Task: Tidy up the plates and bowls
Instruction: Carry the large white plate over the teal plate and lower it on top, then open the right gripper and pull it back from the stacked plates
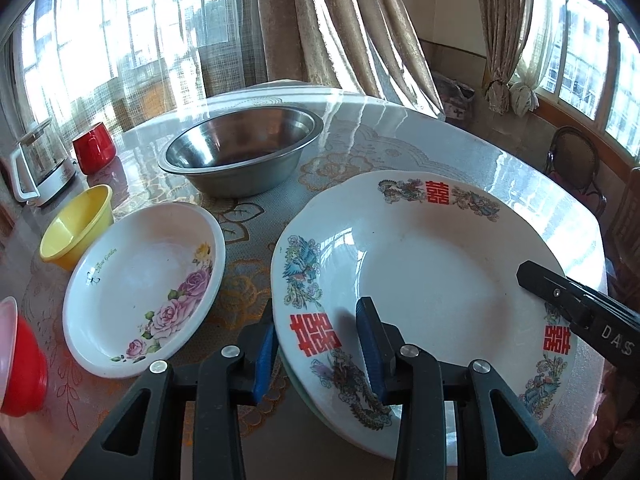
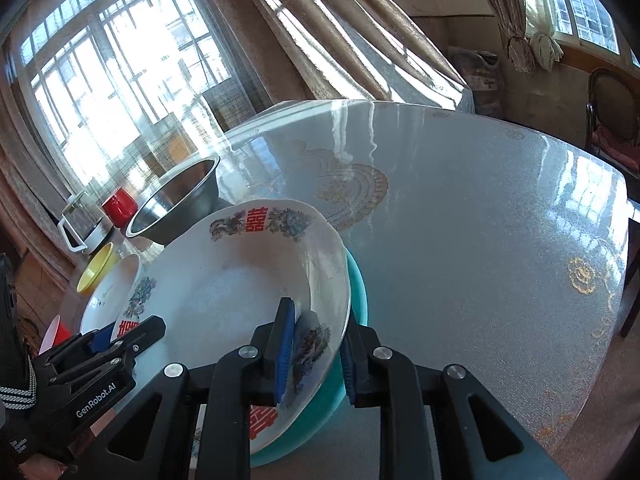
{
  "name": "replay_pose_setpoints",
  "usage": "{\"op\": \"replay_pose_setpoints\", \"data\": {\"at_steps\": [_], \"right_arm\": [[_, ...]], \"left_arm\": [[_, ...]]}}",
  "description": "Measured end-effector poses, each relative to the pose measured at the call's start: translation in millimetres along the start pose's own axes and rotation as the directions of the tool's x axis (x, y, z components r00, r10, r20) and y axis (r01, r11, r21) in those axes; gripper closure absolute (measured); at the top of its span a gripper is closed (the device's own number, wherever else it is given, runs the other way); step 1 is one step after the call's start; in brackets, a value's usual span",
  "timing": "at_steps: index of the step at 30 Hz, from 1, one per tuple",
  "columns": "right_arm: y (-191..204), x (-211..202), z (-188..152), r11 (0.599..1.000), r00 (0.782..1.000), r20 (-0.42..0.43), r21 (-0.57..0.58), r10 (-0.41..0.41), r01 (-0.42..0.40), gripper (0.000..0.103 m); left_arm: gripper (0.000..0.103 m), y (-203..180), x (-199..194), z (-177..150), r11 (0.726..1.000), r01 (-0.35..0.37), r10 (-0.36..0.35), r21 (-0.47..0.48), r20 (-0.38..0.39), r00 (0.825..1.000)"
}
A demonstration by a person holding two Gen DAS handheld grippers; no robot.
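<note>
A large white plate with red characters and phoenix prints (image 1: 424, 264) lies on a teal plate (image 2: 356, 280) on the table. My left gripper (image 1: 318, 340) is open, its jaws straddling the plate's near left rim. My right gripper (image 2: 316, 344) is open, its jaws straddling the right rim of both plates (image 2: 240, 276). A white rose-print plate (image 1: 144, 284) lies to the left. A steel bowl (image 1: 240, 148) stands behind it. A yellow bowl (image 1: 76, 224) and a red bowl (image 1: 20, 356) are at the left.
A red cup (image 1: 94, 148) and a glass kettle (image 1: 40, 164) stand at the table's far left. The glass-topped table (image 2: 480, 208) extends to the right. Curtains and windows are behind. A chair (image 1: 576, 160) stands at the right.
</note>
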State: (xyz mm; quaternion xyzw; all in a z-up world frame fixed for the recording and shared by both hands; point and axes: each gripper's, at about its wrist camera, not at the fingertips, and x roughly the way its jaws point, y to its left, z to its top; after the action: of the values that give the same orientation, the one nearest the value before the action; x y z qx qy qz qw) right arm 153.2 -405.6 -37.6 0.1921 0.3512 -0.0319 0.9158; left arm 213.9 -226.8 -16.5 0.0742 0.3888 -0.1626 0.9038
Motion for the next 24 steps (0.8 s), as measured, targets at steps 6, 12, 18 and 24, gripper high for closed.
{"op": "replay_pose_setpoints", "data": {"at_steps": [6,12,18,24], "right_arm": [[2,-32,-7,1.0,0.997,0.083,-0.013,-0.004,0.005,0.07],[8,-44,-14,0.999,0.996,0.085,-0.031,-0.006,0.009,0.076],[9,-41,-26,1.0,0.998,0.058,0.011,-0.001,0.001,0.075],[17,-44,-39,1.0,0.999,0.054,0.02,-0.004,0.003,0.075]], "left_arm": [[0.064,-1,-6,-3,1.0,-0.016,0.016,0.013,0.021,1.0],[0.065,3,-18,-8,1.0,-0.011,0.011,0.005,0.038,0.999],[0.064,10,-38,-18,1.0,-0.009,0.009,-0.006,0.059,0.998],[0.064,22,-58,-29,1.0,-0.008,0.009,-0.027,0.067,0.998]]}}
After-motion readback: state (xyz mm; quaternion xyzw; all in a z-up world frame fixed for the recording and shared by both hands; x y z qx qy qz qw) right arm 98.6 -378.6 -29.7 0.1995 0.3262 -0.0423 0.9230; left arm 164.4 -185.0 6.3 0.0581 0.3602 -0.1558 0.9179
